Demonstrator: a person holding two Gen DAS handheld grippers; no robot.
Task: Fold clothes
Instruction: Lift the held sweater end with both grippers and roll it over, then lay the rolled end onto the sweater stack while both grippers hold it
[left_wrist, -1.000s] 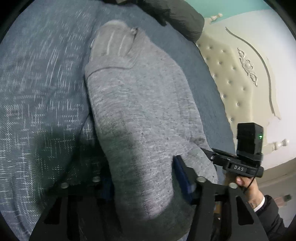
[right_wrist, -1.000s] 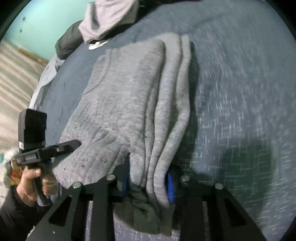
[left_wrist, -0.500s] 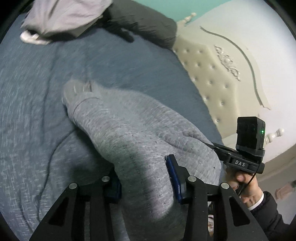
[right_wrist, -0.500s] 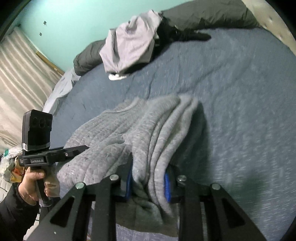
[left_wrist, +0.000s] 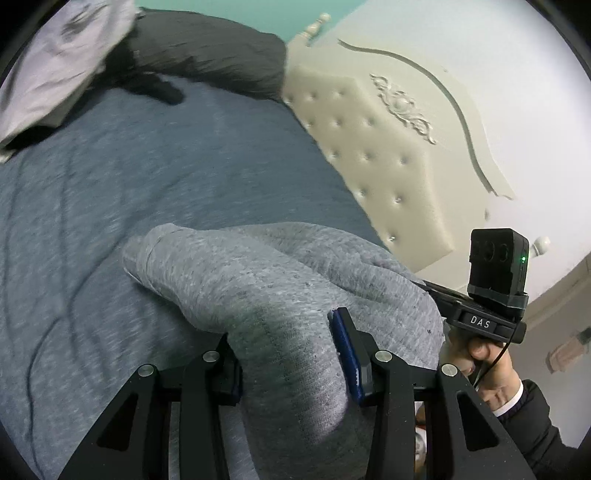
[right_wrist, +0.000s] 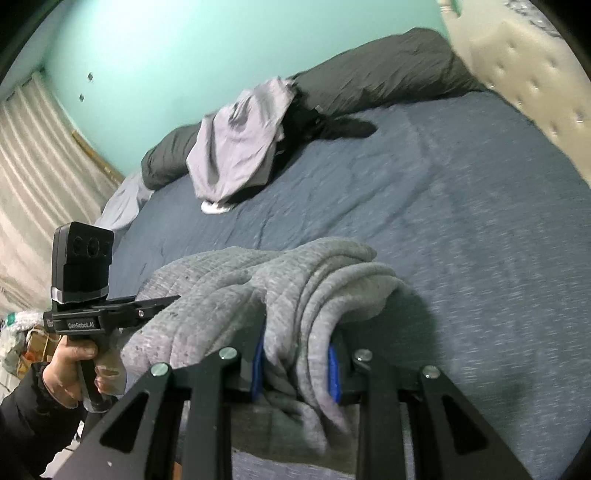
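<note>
A grey knit garment (left_wrist: 280, 295) is bunched and lifted above the blue-grey bedspread (left_wrist: 166, 177). My left gripper (left_wrist: 288, 354) is shut on one thick fold of it, blue pads pressing both sides. In the right wrist view the same garment (right_wrist: 229, 288) drapes in several folds, and my right gripper (right_wrist: 295, 362) is shut on its gathered edge. The cloth hangs between the two tools. Each view shows the other tool held by a hand (right_wrist: 70, 358) at the frame's side. The cloth hides the far tool's fingertips in both views.
A light grey-lilac garment (right_wrist: 240, 147) lies over dark pillows (right_wrist: 369, 74) at the far end of the bed, with a small white item (right_wrist: 216, 207) below it. A cream tufted headboard (left_wrist: 369, 155) borders the bed on the right. Curtains (right_wrist: 29, 184) hang on the left.
Both grippers have risen, carrying the grey garment up off the bedspread. It now bunches shorter between them, and the pillows and far wall have come into view.
</note>
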